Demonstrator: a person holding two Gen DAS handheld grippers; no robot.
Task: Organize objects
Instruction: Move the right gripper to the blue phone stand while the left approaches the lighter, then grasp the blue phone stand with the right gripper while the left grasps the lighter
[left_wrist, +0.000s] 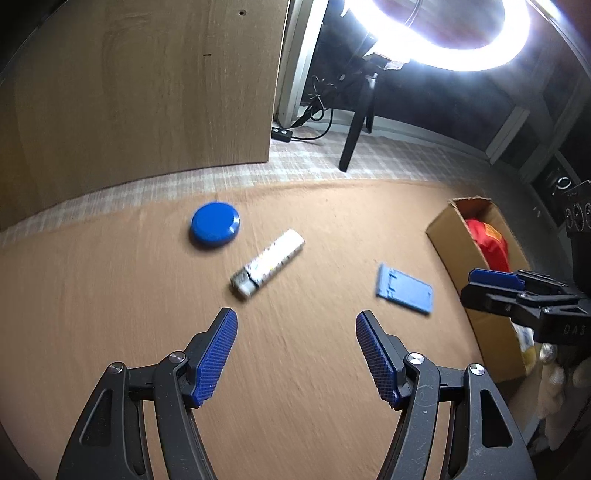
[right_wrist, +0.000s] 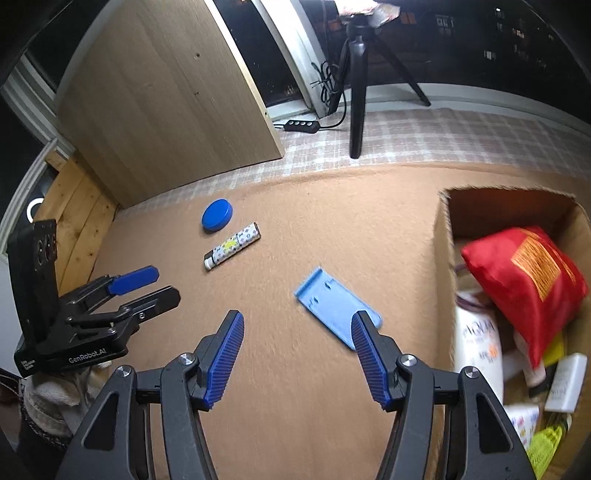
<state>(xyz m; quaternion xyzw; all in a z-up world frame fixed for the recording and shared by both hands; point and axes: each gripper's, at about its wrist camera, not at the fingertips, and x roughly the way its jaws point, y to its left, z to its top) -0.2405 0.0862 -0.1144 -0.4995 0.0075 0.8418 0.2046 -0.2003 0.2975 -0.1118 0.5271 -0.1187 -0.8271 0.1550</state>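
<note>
On the brown mat lie a round blue lid (left_wrist: 215, 229) (right_wrist: 217, 215), a white patterned tube (left_wrist: 266, 263) (right_wrist: 232, 250) and a light blue flat plastic plate (left_wrist: 404, 288) (right_wrist: 334, 308). A cardboard box (left_wrist: 452, 243) (right_wrist: 443, 236) at the right holds a red bag (right_wrist: 524, 280) and several packets. My left gripper (left_wrist: 296, 325) is open and empty, just short of the tube. My right gripper (right_wrist: 297, 325) is open and empty, its right finger over the near corner of the blue plate. The right gripper shows at the right edge of the left wrist view (left_wrist: 495, 291); the left gripper shows at the left of the right wrist view (right_wrist: 155, 284).
A wooden panel (left_wrist: 140, 92) (right_wrist: 166, 96) stands at the back left. A tripod (right_wrist: 356, 96) with a ring light (left_wrist: 443, 40) and a cable with a switch (right_wrist: 301, 125) stand on the checked cloth behind the mat. A wooden crate (right_wrist: 70, 221) is at the left.
</note>
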